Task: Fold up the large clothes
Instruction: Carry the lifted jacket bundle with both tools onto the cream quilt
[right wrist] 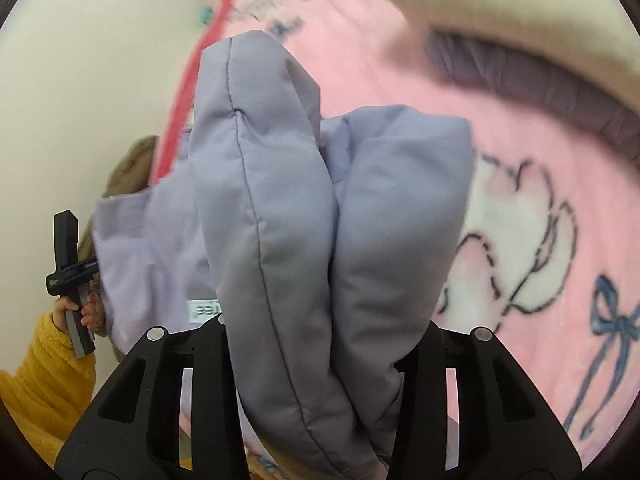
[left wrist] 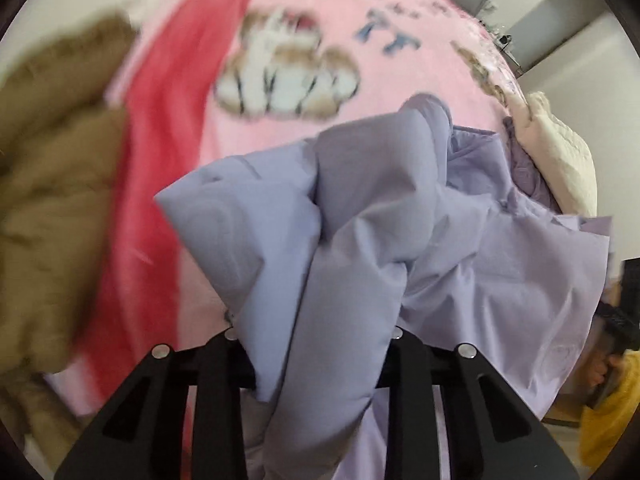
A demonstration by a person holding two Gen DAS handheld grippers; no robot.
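Nearest, the left gripper [left wrist: 312,344] pinches a bunched fold of a lilac padded jacket [left wrist: 360,248]; the right gripper [right wrist: 328,340] clamps another thick fold [right wrist: 320,240]. The jacket hangs between them, above a pink cartoon blanket [left wrist: 192,128] lying beyond, a tan garment [left wrist: 52,184] at left.

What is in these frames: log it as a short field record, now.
garment: padded lilac jacket, bunched and lifted
left gripper: shut on the jacket
right gripper: shut on the jacket
surface: pink fleece blanket with cartoon print and red border
other clothes: tan puffy coat, cream knit item
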